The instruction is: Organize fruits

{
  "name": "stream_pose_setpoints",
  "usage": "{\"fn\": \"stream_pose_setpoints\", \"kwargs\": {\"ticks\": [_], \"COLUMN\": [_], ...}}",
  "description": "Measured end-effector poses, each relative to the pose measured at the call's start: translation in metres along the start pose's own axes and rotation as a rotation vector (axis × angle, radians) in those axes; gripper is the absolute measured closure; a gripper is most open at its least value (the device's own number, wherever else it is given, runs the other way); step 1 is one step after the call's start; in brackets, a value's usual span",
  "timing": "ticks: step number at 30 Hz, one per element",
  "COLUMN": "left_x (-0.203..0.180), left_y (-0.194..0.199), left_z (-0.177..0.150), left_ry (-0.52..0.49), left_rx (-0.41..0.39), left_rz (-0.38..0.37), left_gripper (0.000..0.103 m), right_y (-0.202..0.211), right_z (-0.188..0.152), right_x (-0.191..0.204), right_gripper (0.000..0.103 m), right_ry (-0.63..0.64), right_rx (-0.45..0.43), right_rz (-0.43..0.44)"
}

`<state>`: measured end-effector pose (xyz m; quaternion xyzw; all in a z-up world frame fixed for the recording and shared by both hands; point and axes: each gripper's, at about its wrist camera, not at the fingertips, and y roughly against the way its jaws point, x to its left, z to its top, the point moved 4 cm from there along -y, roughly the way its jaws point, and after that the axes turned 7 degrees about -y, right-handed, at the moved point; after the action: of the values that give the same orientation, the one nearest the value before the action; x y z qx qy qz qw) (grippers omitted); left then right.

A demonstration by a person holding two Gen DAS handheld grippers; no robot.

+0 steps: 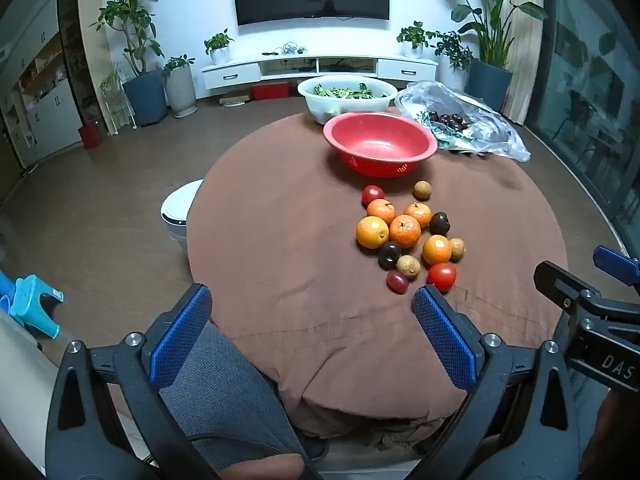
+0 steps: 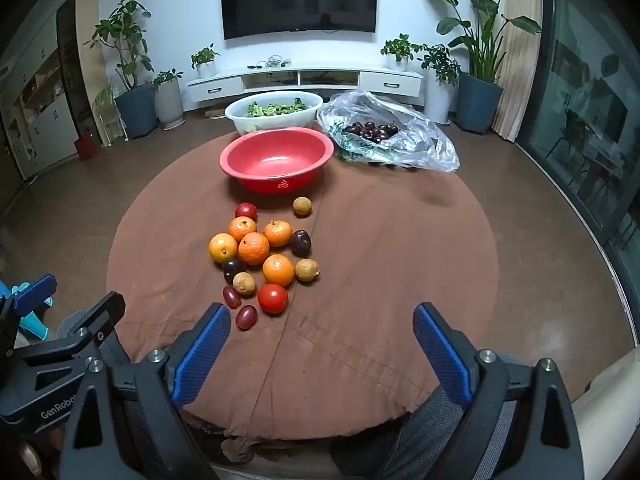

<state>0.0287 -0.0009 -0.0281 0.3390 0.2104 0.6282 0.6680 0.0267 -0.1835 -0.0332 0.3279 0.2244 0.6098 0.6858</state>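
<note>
Both tools [image 1: 312, 300] [image 2: 322, 318] gape; fruits [image 2: 260, 256] untouched.

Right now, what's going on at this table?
A person holds two blue-padded grippers, left gripper and right gripper, both open and empty above the near edge of the round brown-clothed table. A loose pile of oranges, tomatoes, dark plums and small tan fruits sits on the cloth. The red plastic basin behind it is empty. Nothing is gripped yet.
</note>
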Motion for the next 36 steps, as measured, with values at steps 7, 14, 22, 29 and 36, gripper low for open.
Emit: {"fn": "stream_pose_setpoints", "kwargs": {"ticks": [7,14,22,29,36], "left_x": [-0.004,-0.002,-0.003,-0.004,-0.004], "left_y": [0.001,-0.004,-0.007,-0.009,-0.011], "left_z": [-0.003,0.0,-0.006,-0.007,-0.008], "left_ry": [0.003,0.006,0.009,0.009,0.012], "left_rx": [-0.015,0.0,0.008,0.011,0.017], "left_rz": [-0.013,-0.019,-0.024,-0.023,-0.027], "left_gripper": [0.0,0.0,0.0,0.0,0.0], "right_y": [0.0,-0.003,-0.004,-0.004,-0.005], "right_z": [0.0,-0.002,-0.003,-0.003,-0.004], "right_x": [-0.003,-0.003,-0.003,-0.003,-0.003], "right_gripper": [0.008,0.008,0.008,0.008,0.008], "right_ry": [0.001,-0.006,-0.006,-0.006,-0.005], "right_rx": [0.005,0.009,0.012,0.013,0.013], "right_rz": [0.009,0.0,0.0,-0.001,-0.003]}}
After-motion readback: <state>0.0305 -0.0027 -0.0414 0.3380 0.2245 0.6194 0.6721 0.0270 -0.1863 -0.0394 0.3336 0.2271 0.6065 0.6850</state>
